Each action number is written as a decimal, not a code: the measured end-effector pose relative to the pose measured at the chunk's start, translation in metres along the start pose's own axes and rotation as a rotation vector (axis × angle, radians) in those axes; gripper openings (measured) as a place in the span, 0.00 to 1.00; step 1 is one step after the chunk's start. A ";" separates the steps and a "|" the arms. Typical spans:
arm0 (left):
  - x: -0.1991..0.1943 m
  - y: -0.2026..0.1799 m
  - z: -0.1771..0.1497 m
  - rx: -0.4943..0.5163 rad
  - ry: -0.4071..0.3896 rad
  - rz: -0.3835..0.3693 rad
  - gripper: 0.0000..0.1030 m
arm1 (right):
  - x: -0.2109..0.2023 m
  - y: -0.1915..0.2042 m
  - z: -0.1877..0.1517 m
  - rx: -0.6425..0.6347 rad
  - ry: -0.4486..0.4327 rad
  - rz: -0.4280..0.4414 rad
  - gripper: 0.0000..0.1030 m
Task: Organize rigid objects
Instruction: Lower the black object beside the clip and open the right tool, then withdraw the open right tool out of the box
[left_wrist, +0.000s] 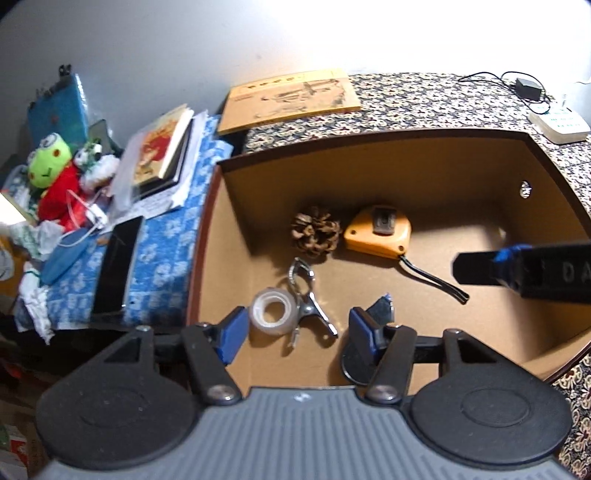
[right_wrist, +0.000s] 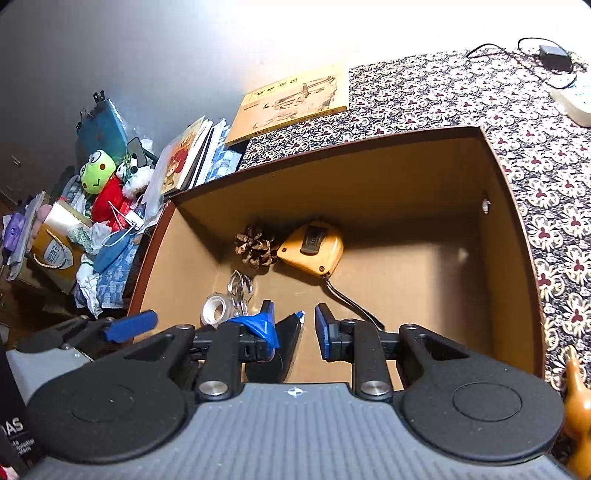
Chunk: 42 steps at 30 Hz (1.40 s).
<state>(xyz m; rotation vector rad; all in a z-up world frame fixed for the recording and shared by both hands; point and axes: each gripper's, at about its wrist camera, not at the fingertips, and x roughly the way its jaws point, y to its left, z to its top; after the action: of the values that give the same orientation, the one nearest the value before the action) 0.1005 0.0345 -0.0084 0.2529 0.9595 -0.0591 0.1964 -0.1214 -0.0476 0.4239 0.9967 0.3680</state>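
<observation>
Here, both hand-held grippers are held wide open with nothing in them: the left hand-held gripper and the right hand-held gripper. Inside the brown box a pine cone, a yellow tape measure, a tape roll and a metal clip are seen.

My left gripper covers the near edge of the tape roll and most of a dark round object; I cannot identify that object. My right gripper hides the lower part of the tape measure strap. A wooden figure is cut off at the right edge. Print on the yellow book is too blurred to read.
</observation>
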 end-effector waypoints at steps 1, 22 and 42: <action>-0.001 0.000 0.000 -0.003 0.001 0.008 0.58 | -0.002 0.001 -0.002 -0.006 -0.006 -0.009 0.06; -0.028 -0.022 -0.004 0.004 -0.028 0.034 0.60 | -0.048 -0.004 -0.022 -0.007 -0.095 -0.129 0.08; -0.042 -0.030 -0.011 0.002 -0.064 0.006 0.63 | -0.061 -0.003 -0.040 0.015 -0.146 -0.219 0.12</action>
<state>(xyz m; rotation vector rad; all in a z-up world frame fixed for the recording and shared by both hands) 0.0621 0.0059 0.0144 0.2542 0.8953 -0.0625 0.1323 -0.1460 -0.0238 0.3458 0.8935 0.1308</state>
